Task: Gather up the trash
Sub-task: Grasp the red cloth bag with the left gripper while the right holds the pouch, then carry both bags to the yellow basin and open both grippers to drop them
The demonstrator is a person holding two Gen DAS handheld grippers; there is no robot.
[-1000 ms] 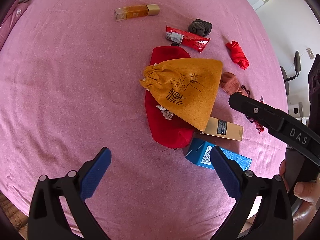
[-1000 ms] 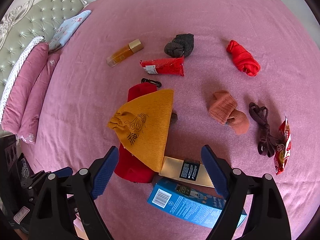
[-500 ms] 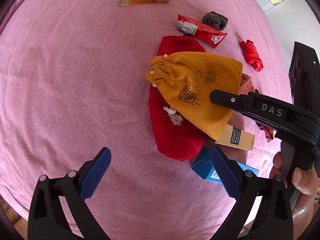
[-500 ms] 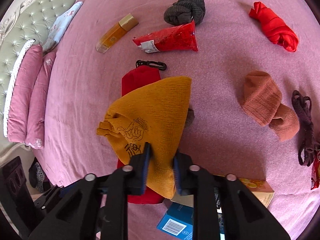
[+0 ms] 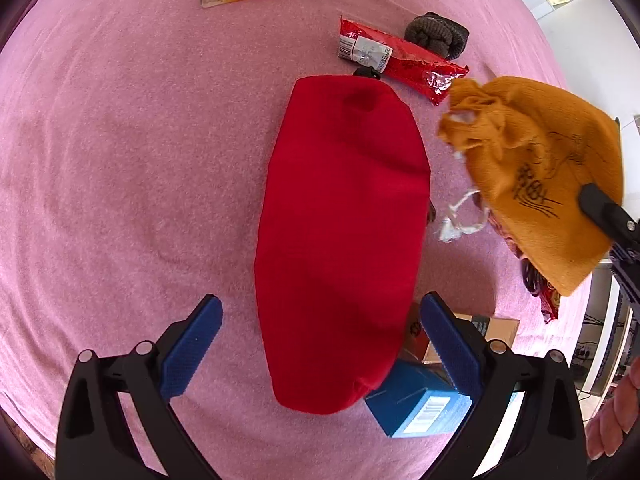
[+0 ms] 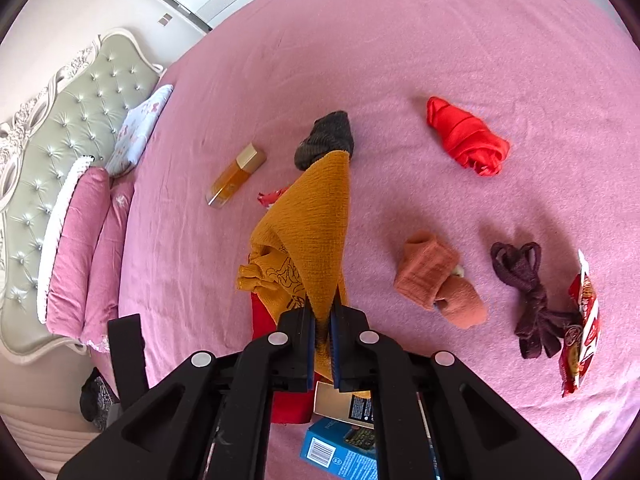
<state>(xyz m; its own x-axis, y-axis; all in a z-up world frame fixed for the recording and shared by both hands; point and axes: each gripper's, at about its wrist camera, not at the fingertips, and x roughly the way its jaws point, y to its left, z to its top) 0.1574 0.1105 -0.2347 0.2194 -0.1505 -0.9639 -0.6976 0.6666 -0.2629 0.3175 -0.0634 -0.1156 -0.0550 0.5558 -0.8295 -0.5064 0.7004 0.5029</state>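
Two grippers, two different jobs right now. Your right gripper [image 6: 322,344] is clamped on a corner of the orange drawstring pouch [image 5: 536,172], which hangs off the pink bedspread [image 5: 120,140] to the right of the red bag [image 5: 344,232]. Your left gripper [image 5: 316,344] has its jaws wide apart and grips nothing; it hovers over the near end of the red bag, whose long axis runs straight away from you, almost in line with the fingers. The trash lies around it: the blue carton [image 5: 416,404] and the tan box [image 6: 344,404] just beside the bag's near right edge, the red snack wrapper [image 5: 400,60] past its far end. I judge the left gripper nearer the bag and the boxes, so the next grasp is likely yours on that side.
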